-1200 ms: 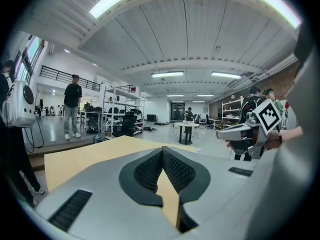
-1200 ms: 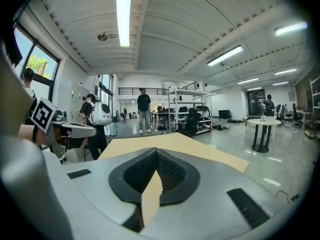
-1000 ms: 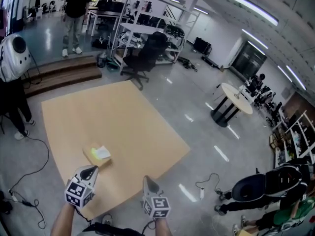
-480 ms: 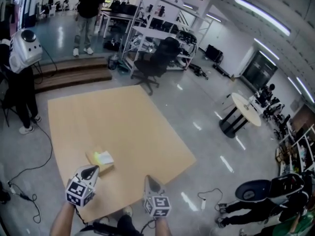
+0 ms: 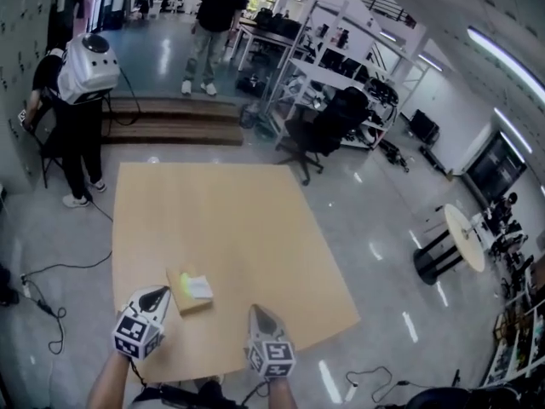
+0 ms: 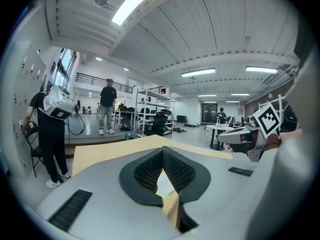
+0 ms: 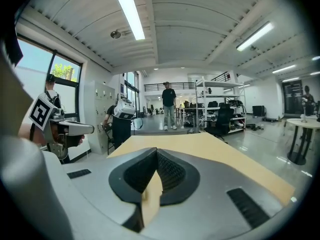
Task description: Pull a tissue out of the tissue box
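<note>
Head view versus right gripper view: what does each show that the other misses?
Only the head view shows the tissue box, lying near the left gripper. Only the right gripper view shows the ceiling lamp and the window. Both show the wooden table, that left gripper and a standing person.

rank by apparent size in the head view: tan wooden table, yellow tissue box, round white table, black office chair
tan wooden table
black office chair
round white table and yellow tissue box: look about alike, unranked

Far person's [image 5: 218, 5] head beyond top edge
</note>
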Available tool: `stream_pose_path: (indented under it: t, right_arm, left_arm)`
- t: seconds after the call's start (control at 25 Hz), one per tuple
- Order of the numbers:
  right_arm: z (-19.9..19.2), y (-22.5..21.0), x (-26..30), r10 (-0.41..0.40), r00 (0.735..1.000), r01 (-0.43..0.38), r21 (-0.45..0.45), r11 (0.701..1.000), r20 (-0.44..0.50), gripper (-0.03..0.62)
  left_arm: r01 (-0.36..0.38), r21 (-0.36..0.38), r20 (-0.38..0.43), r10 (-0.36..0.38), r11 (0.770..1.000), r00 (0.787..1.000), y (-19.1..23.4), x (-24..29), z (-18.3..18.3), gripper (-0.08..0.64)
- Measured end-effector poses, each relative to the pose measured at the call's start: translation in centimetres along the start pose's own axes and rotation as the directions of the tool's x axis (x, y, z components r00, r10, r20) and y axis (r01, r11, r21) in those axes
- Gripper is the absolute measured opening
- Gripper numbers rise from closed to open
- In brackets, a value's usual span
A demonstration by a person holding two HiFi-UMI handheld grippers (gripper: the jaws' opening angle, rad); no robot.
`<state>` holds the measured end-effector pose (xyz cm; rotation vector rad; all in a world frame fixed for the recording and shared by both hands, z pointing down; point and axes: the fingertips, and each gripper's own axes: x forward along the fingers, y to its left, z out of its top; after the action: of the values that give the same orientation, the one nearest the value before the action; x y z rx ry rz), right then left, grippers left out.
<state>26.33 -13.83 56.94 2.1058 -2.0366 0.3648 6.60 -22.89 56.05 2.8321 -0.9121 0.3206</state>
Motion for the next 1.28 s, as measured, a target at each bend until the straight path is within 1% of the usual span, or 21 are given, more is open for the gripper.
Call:
stream_pose_path:
  t: [0.12,0.24,0.44,0.6,0.8,0.92,1.12,1.28]
  right_arm:
    - [0.5,1.0,2.3,0.066,0.998,-0.066,-0.009,0.998,-0.006,0.011]
    - [0.9,2.4,4.3,0.129,0.992,-0.129,-0.019,0.991,-0.015,0.011]
    - [1.5,3.9,6.8,0.225,0.974,-0.226,-0.041,0.973,-0.035,0.011]
    - [1.9,5.4,8.3,0.278,0.959,-0.281,-0.061,0.958,-0.049,0.011]
    - [1.0,6.3,9.4,0.312,0.947,-0.317,-0.057,0.947,-0.083,0.011]
    - [-0.6,6.4,9.7,0.318,0.941,-0.324,-0.042,0.945,-0.118,0.011]
    - [-3.4,6.0,9.8,0.329,0.927,-0.337,-0.018,0.941,-0.18,0.011]
    - [-5.3,6.5,9.9,0.344,0.912,-0.353,0.002,0.936,-0.223,0.011]
  left_arm:
    - [-0.06,-0.014,-0.003,0.06,0.998,0.998,1.6,-0.3,-0.3,0.008]
    - [-0.129,-0.037,0.006,0.129,0.991,0.992,3.5,-1.1,-0.3,0.008]
    - [-0.236,-0.067,0.005,0.237,0.969,0.971,5.5,-2.3,-0.6,0.008]
    - [-0.293,-0.086,-0.001,0.294,0.952,0.956,6.7,-3.4,-1.0,0.008]
    - [-0.323,-0.116,-0.025,0.323,0.939,0.946,7.0,-3.8,-2.6,0.008]
    - [-0.334,-0.128,-0.047,0.331,0.934,0.942,6.9,-3.8,-3.9,0.008]
    - [-0.327,-0.162,-0.092,0.316,0.931,0.944,5.6,-3.6,-6.5,0.008]
    - [-0.343,-0.178,-0.122,0.325,0.922,0.938,5.5,-3.8,-7.3,0.008]
